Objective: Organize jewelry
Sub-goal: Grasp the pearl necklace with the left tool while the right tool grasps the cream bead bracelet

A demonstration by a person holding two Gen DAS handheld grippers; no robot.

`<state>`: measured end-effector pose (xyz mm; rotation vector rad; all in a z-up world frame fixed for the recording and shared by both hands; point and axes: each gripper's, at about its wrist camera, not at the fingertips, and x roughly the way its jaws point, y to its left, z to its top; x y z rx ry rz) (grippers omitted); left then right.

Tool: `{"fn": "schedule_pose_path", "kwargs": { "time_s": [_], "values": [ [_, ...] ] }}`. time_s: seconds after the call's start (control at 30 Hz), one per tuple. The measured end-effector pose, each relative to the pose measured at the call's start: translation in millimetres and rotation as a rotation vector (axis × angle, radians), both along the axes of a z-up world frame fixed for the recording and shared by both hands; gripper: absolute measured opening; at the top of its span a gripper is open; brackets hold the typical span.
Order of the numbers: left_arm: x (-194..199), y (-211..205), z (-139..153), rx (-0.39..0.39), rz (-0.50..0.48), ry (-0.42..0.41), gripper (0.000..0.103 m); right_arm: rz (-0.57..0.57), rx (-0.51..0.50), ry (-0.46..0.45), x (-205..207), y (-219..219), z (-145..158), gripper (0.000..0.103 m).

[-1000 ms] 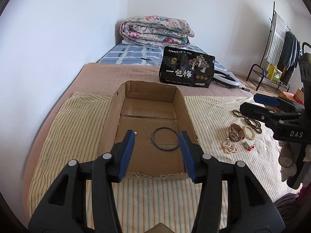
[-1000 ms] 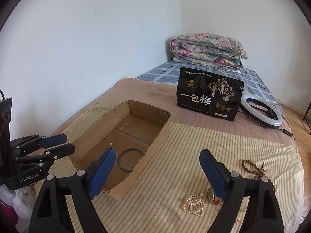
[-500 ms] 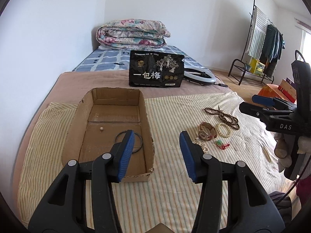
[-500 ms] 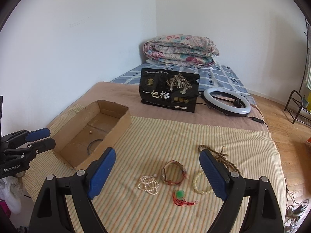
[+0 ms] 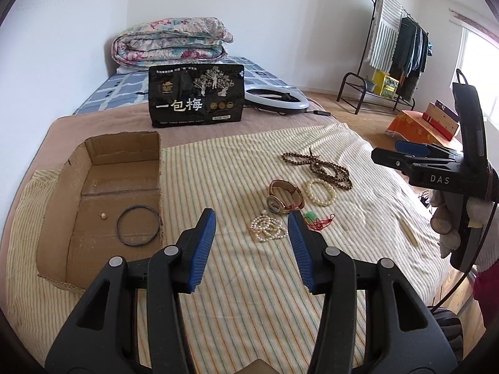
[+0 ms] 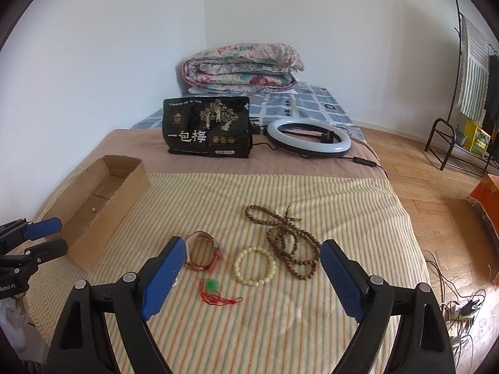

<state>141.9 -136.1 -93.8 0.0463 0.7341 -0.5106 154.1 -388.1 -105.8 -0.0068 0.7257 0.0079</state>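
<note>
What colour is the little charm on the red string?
Green; the charm shows best in the right wrist view.

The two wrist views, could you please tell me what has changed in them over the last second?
Both tools swung from over the cardboard box toward the loose jewelry: the left tool now frames the pearl strand, the right tool the cream bead bracelet. Nothing was grasped or released; jaws unchanged, jewelry and box unmoved.

Bright daylight, sharp focus, fisheye-warped dark corners.
</note>
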Motion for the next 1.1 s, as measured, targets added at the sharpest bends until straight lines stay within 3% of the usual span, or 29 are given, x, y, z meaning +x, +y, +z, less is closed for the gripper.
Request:
{"fn": "schedule_pose_path", "kwargs": {
  "time_s": [0.47, 1.1],
  "values": [
    [15, -47, -44, 0.039, -0.067, 0.082, 0.049, -0.074, 0.046, 0.125, 20, -40, -58, 0.085],
    [50, -77, -102, 0.103, -0.06, 0.167, 0.049, -0.077, 0.094, 0.208, 53, -43, -99, 0.077]
  ]
}}
